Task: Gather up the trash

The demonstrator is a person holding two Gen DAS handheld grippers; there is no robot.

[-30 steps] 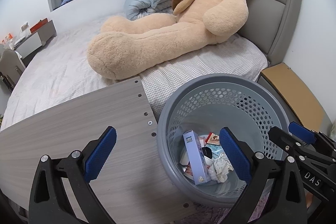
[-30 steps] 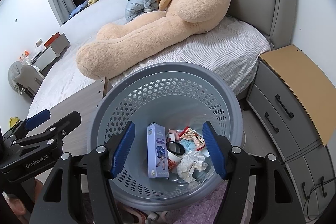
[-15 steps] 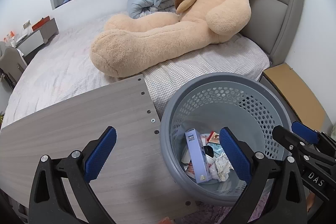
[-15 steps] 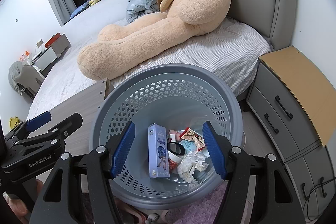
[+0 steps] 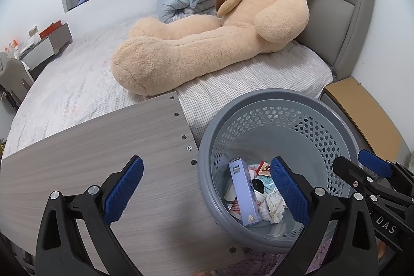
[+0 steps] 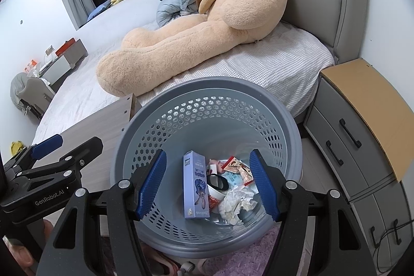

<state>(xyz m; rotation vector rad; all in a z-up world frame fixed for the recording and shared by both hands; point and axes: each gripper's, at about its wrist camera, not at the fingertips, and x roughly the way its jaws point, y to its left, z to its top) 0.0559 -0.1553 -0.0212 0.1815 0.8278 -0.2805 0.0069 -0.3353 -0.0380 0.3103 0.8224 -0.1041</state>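
Both of your grippers are empty. The left gripper (image 5: 207, 188) stands with its jaws wide apart over the edge of the wooden board (image 5: 103, 146), nothing between the pads; the right gripper (image 6: 207, 183) is open about as wide, hanging above the mouth of the grey basket (image 6: 258, 92) with nothing gripped.

The trash lies below and between your right fingers, at the bottom of the basket. The lilac carton (image 6: 195, 185) leans upright just inside the left pad's line. It looks light and stiff, probably empty card, so it should crush if you squeeze hard; take it across its narrow faces near the top end. The crumpled tissue (image 6: 236, 201) sits nearer the right pad, soft and almost weightless; pinch it through the middle of the wad. The red snack wrappers (image 6: 239, 168) beyond it look thin and slick, likely to slip from the pads unless you catch a folded edge. A roll of tape (image 6: 217, 183) rests between carton and tissue.

From your left fingers, the same heap shows just inside the right pad. I see no loose trash on the board.
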